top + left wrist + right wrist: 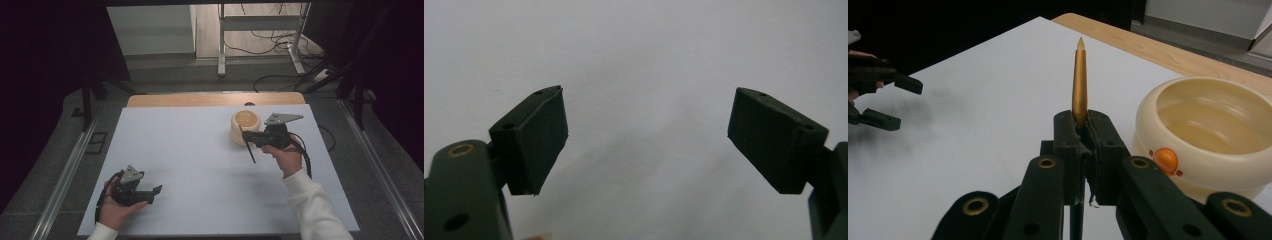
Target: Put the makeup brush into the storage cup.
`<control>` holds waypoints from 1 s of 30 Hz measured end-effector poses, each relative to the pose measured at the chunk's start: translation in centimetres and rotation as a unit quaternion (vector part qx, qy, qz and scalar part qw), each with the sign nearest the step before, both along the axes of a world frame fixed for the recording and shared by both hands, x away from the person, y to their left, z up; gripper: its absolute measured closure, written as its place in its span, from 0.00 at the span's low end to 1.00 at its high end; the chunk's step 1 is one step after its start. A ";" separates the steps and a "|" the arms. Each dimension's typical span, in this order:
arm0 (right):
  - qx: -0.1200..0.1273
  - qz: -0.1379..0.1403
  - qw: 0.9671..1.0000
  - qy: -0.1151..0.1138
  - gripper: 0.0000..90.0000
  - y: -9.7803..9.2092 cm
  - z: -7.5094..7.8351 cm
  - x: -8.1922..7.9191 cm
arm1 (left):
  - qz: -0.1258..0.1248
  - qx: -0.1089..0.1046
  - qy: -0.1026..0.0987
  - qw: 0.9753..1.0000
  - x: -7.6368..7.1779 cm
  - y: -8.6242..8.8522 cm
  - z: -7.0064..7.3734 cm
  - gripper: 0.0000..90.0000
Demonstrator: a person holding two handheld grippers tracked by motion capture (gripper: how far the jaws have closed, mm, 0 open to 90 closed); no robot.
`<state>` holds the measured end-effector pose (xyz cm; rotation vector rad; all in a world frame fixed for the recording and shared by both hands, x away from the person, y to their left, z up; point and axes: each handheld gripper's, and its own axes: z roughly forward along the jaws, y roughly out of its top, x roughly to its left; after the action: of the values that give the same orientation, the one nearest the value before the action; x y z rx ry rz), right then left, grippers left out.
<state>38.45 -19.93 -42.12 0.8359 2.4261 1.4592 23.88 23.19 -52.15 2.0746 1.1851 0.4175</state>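
My right gripper (248, 136) (1083, 125) is shut on a thin stick (250, 150) (1079, 80), dark along its shaft in the high view, with a pointed golden end standing up from the jaws in the right gripper view. Just beside it stands a cream bowl (245, 122) (1208, 125) with an orange dot on its side, open side up. My left gripper (156, 194) (649, 135) rests low at the near left of the white board (200, 160), jaws wide apart and nothing between them. It also appears far off in the right gripper view (905, 104).
The white board lies on a wooden table whose far edge (215, 100) shows behind it. Beyond are a metal desk frame (222, 45) and cables on the floor (280, 45). Metal rails (65, 175) run along both sides.
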 end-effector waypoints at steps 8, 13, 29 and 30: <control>0.015 -0.010 1.000 0.001 0.94 -0.2 0.1 0.2 | 0.000 0.000 0.000 1.000 0.0 0.0 0.0 0.19; 0.026 -0.018 0.999 0.001 0.94 -0.4 0.2 0.3 | 0.001 -0.001 0.000 1.000 0.0 0.0 0.0 0.19; 0.055 -0.035 0.998 -0.010 0.94 -0.7 0.7 0.7 | 0.000 0.000 -0.001 1.000 0.0 0.0 0.0 0.19; 0.055 -0.035 0.998 -0.010 0.94 -0.7 0.7 0.7 | 0.000 0.000 -0.001 1.000 0.0 0.0 0.0 0.19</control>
<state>39.12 -20.60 -41.39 0.9145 2.2964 1.5785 23.89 23.19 -52.11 2.0733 1.1849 0.4194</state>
